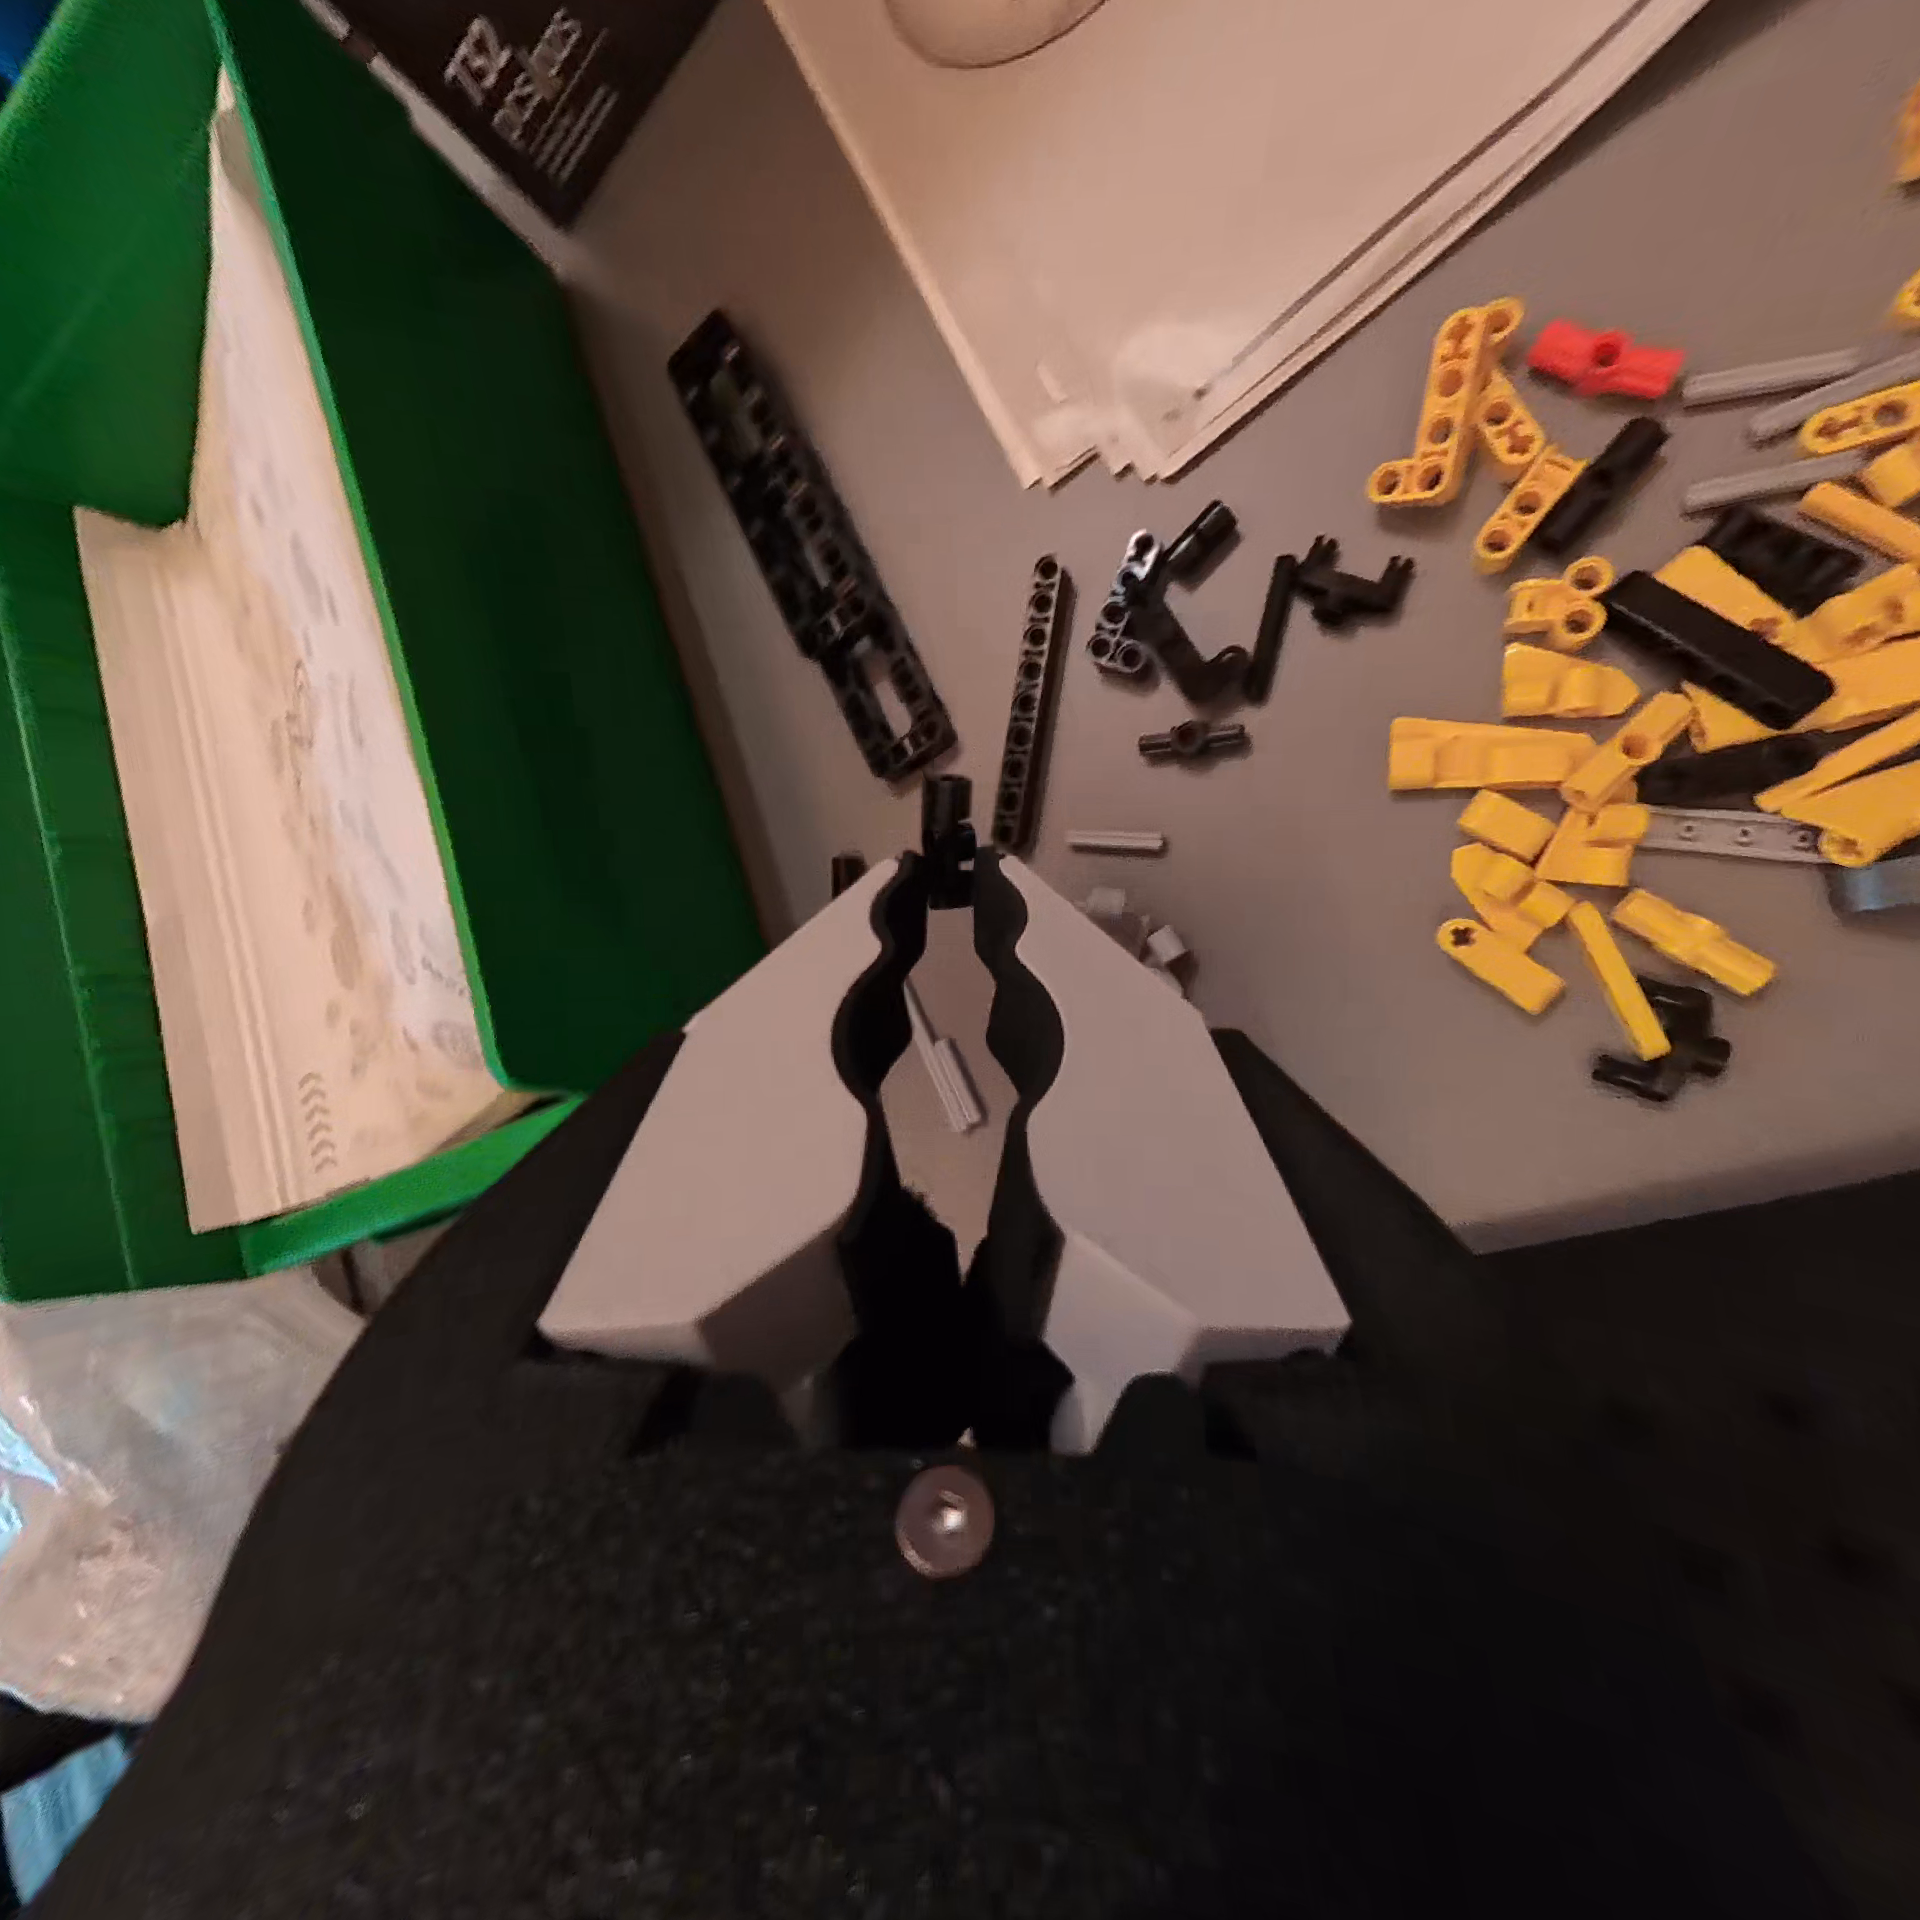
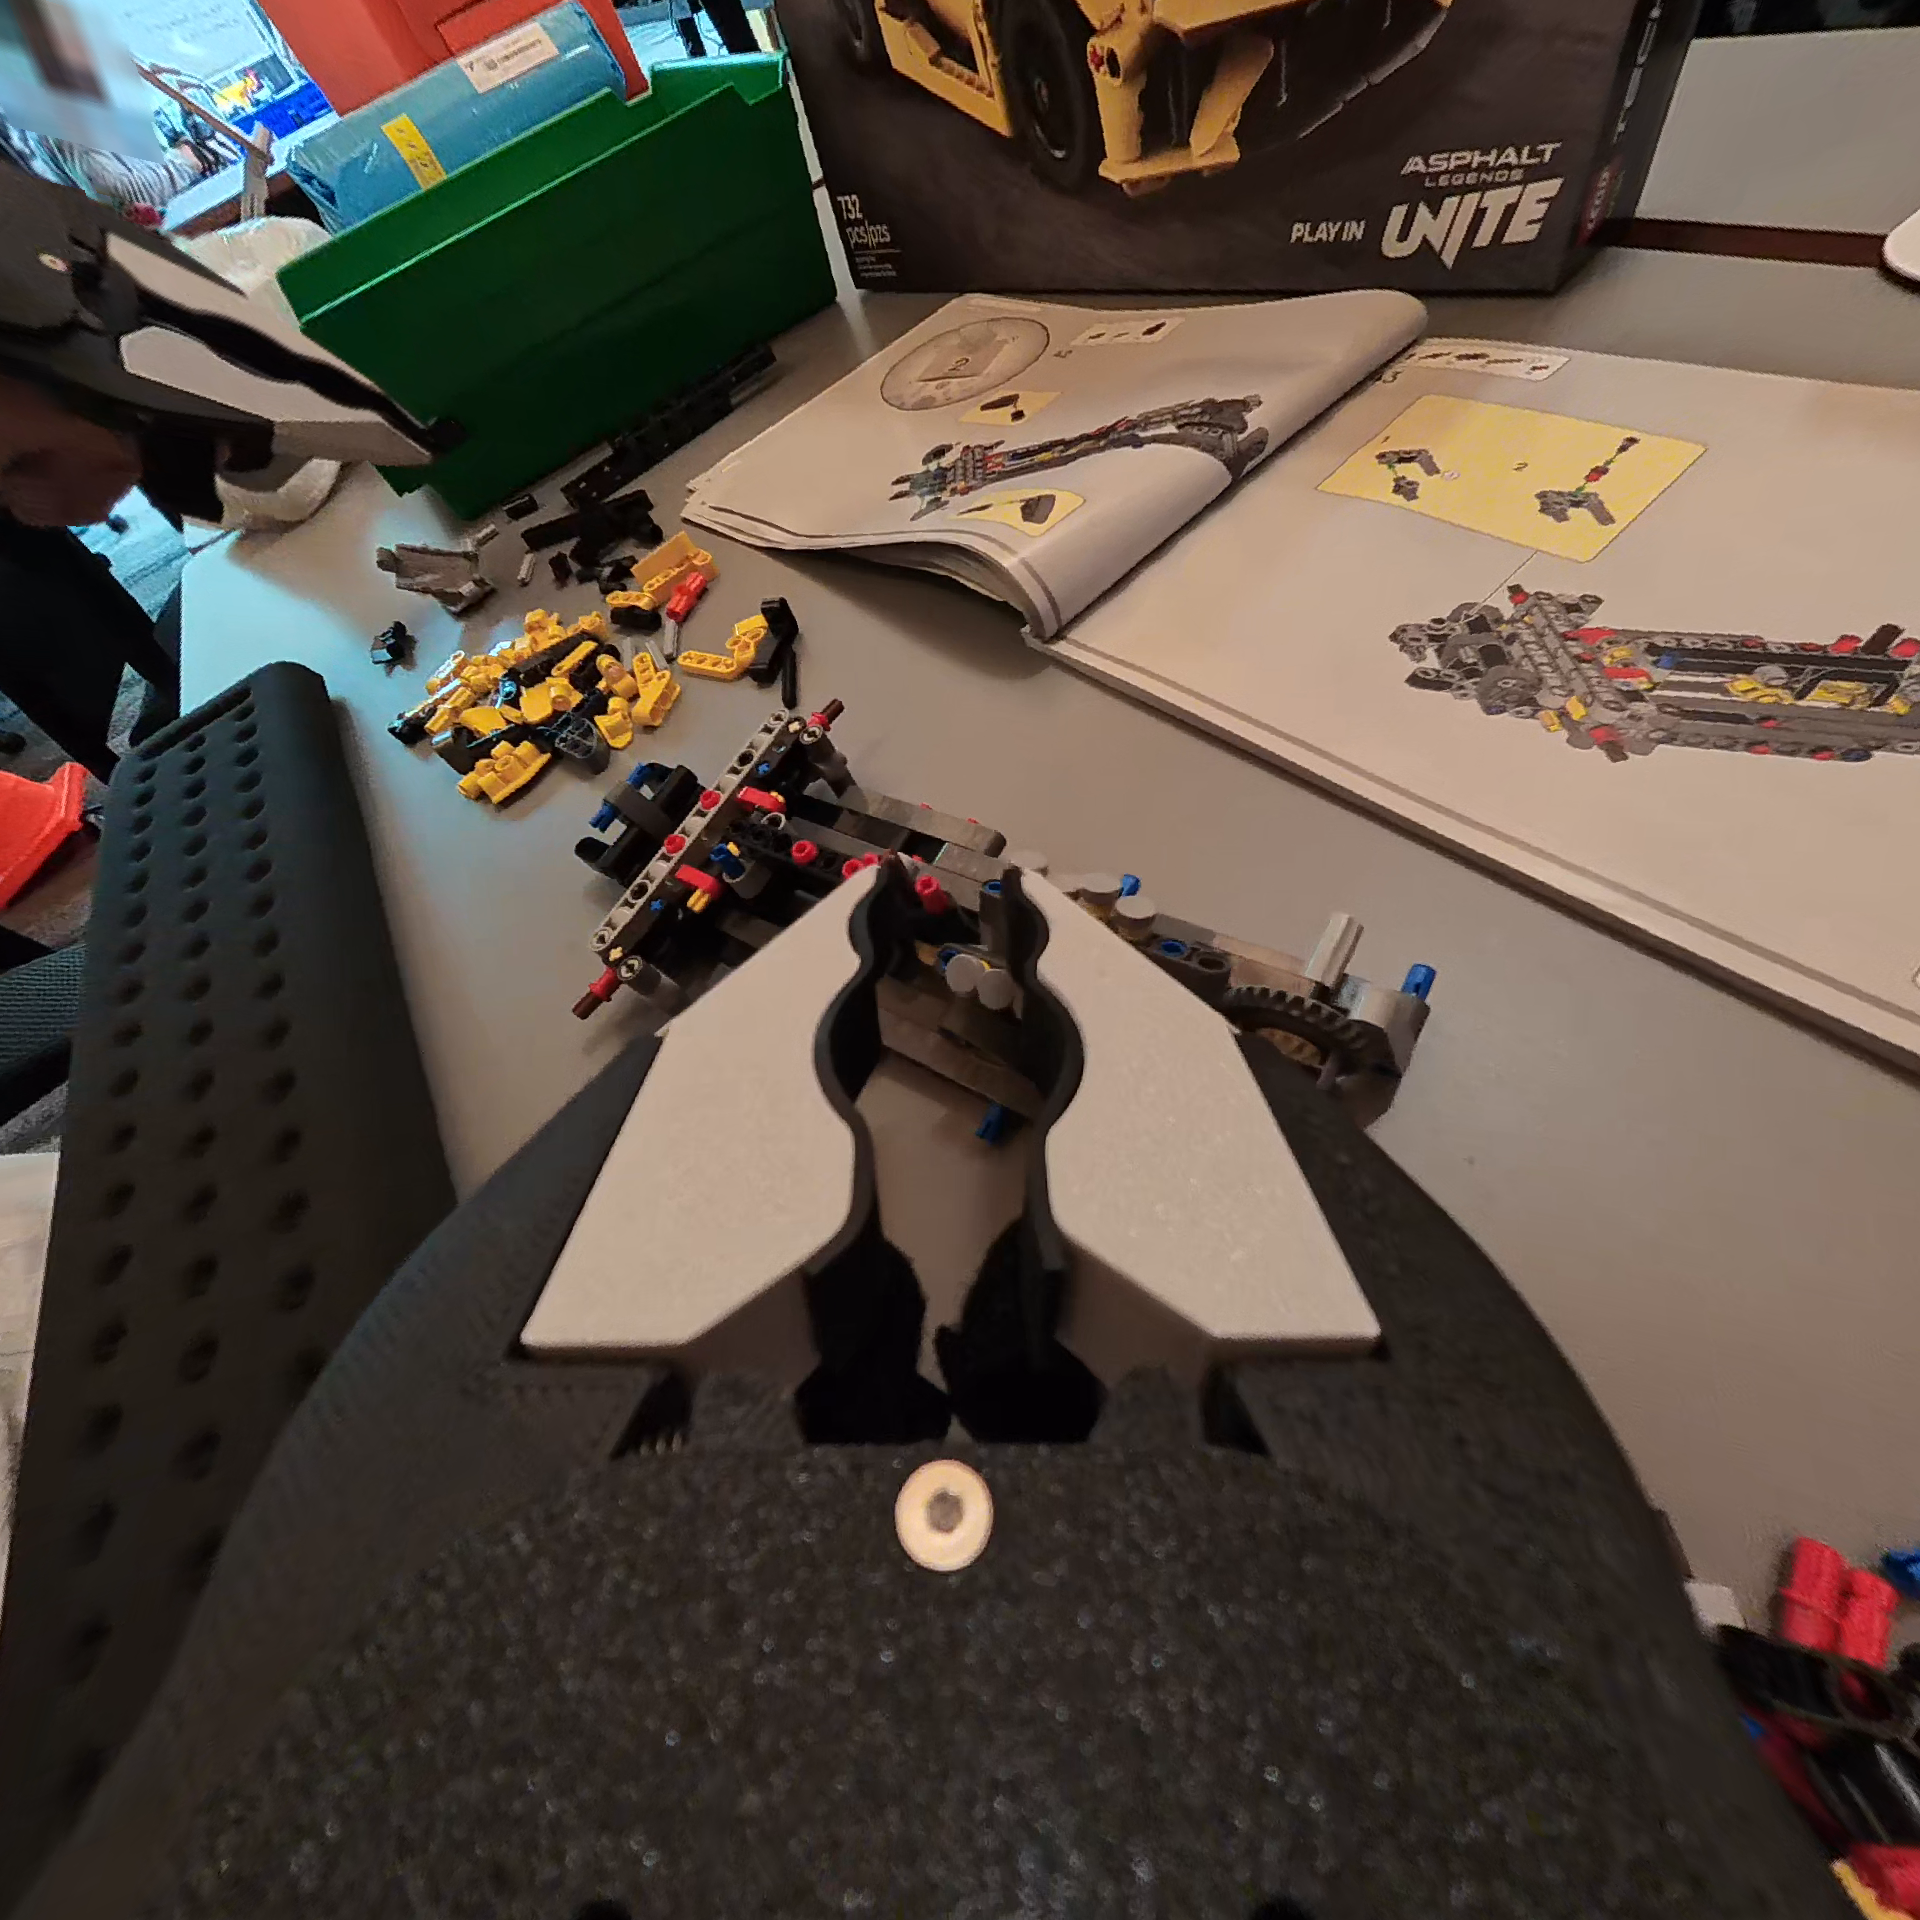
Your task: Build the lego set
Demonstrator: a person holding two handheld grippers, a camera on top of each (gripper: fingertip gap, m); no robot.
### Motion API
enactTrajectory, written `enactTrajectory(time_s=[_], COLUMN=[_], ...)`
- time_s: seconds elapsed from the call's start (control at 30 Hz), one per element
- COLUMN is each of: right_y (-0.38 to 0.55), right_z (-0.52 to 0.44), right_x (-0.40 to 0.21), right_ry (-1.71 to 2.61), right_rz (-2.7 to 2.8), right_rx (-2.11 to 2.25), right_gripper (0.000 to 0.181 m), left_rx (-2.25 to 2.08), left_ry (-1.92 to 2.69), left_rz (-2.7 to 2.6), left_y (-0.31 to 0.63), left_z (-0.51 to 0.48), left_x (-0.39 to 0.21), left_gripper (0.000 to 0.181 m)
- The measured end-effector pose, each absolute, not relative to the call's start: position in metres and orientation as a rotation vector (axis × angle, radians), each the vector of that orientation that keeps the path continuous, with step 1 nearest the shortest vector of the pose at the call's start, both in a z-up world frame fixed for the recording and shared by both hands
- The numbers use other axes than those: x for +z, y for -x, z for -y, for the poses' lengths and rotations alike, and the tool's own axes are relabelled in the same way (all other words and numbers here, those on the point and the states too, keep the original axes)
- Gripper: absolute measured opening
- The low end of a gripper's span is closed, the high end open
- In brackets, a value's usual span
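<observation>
My left gripper [image 1: 943,871] is shut on a small black connector piece [image 1: 948,821], held above the grey table. It also shows at the upper left of the right wrist view [image 2: 421,442]. My right gripper [image 2: 951,883] is low over the partly built chassis [image 2: 727,831], a grey and black frame with red and blue pins. Its fingertips [image 2: 1049,914] are closed around a narrow middle section of the chassis. A long black frame [image 1: 805,540] and a black beam [image 1: 1029,696] lie just beyond the left gripper. A pile of yellow and black parts [image 1: 1662,727] lies to its right.
A green box [image 1: 436,520] holding a booklet stands at the left. The open instruction booklet [image 2: 1351,520] and the set's carton [image 2: 1195,156] lie at the back. A black perforated chair back [image 2: 208,1039] stands at the table's left edge. Red and black parts [image 2: 1839,1662] lie near right. The set's carton [image 2: 1195,156] is about equally far from each gripper, around 35 cm.
</observation>
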State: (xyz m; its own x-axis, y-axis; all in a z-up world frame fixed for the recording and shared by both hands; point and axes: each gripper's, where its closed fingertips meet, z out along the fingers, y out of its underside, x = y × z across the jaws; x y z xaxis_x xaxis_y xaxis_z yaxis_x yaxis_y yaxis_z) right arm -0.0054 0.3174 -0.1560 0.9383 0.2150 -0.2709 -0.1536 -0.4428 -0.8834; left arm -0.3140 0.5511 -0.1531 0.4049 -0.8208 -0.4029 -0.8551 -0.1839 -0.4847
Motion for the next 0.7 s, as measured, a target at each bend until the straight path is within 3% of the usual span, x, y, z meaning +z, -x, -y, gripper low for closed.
enactTrajectory(time_s=[0.27,0.7], right_y=[0.005,0.001], right_z=[-0.317,-0.316], right_x=[-0.156,-0.155], right_ry=[1.987,1.983], right_rz=[0.042,0.032], right_rx=[0.414,0.402], right_gripper=[0.019,0.019], left_rx=[0.293,0.049], left_ry=[1.992,2.120], left_rz=[-1.369,-1.540], left_y=[0.353,0.321], left_z=[-0.575,-0.564], left_x=[-0.157,-0.198], left_gripper=[0.007,0.007])
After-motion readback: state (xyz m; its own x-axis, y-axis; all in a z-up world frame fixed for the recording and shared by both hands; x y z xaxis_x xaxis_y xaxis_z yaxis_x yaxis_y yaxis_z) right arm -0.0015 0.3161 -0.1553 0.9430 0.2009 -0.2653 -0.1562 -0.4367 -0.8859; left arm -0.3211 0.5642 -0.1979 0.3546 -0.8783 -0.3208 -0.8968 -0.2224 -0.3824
